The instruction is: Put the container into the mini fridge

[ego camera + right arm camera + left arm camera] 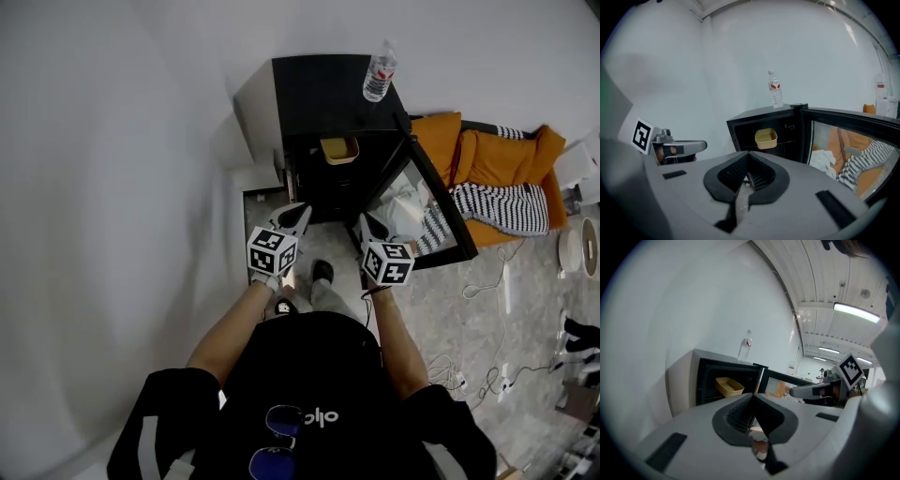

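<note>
A yellow container [339, 149] [729, 386] [766, 138] sits on a shelf inside the open black mini fridge [323, 94] [761, 117]. The fridge door [433, 211] [855, 126] stands swung open to the right. My left gripper [296, 217] [753, 401] is held in front of the fridge, its jaws closed with nothing between them. My right gripper [366, 228] [746, 173] hangs beside it, jaws shut and empty. Both are well short of the container.
A clear water bottle [379, 73] [776, 90] [745, 348] stands on the fridge top. An orange sofa [497, 159] with a striped cloth [497, 208] lies to the right. Cables [487, 375] trail over the floor. A white wall [112, 187] runs along the left.
</note>
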Tool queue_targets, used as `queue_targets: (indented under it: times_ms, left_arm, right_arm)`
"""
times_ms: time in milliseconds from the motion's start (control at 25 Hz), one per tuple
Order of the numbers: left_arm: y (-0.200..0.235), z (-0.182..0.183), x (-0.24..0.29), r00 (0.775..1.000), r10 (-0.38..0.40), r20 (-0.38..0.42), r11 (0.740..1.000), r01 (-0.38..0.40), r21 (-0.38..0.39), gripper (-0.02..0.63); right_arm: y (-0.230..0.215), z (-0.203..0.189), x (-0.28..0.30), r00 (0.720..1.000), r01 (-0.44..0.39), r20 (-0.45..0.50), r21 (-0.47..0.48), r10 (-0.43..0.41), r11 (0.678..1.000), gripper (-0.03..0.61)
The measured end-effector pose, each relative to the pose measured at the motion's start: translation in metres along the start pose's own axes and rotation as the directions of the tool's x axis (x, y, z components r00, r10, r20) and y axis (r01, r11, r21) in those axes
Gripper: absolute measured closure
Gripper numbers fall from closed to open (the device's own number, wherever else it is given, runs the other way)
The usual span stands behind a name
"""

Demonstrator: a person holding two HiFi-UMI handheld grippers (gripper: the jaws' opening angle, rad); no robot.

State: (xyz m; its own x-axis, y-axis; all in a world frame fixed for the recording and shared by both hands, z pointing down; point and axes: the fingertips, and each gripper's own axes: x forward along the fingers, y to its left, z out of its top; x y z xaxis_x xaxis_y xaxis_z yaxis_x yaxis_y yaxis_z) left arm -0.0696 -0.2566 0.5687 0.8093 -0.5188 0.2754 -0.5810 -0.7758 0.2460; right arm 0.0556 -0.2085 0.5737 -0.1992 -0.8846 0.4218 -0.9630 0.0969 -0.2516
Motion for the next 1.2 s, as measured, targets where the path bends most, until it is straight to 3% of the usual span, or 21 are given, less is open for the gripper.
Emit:
queue_targets:
  times_ms: [1200]
  left_arm:
    - [0.016, -0.002, 0.008, 1.000, 0.005, -0.007, 1.000, -0.005, -0.016, 0.607]
  right_arm:
    - [0.011, 0.001, 0.016, 0.999, -0.038, -0.011, -0.027, 0.038, 0.999, 0.572]
